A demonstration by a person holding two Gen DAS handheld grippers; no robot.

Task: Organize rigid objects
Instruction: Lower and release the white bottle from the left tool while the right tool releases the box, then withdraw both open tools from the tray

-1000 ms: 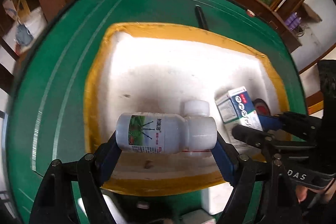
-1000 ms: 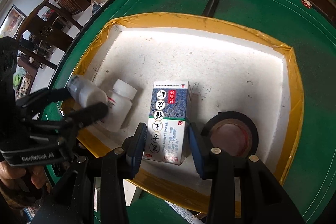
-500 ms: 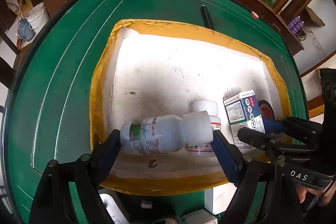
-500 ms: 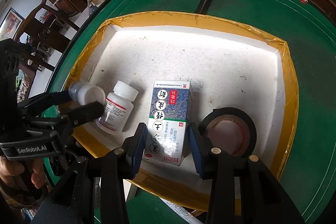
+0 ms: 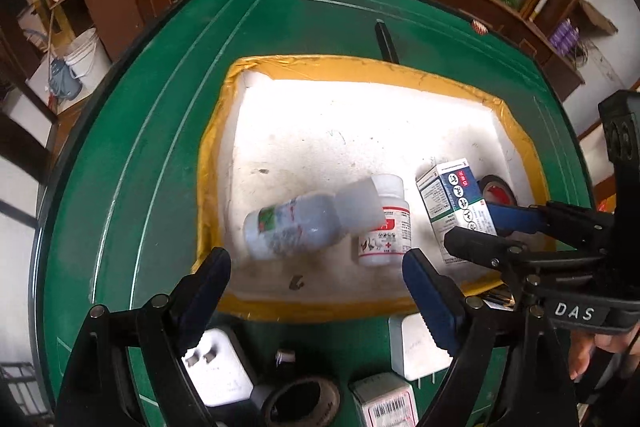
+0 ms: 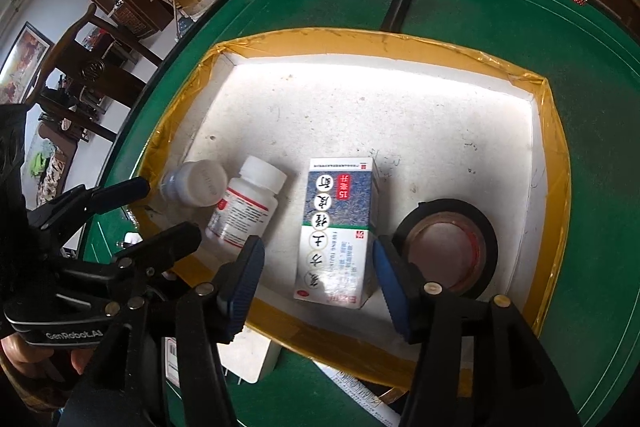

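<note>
Tray's (image 6: 384,43) far half lies free; items crowd its near edge.

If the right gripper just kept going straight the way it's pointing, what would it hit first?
Most likely the blue-and-white box: it lies in the tray directly between and ahead of the right gripper, whose jaws have just opened off it. The tape roll sits just to the side; depth is hard to judge.
</note>
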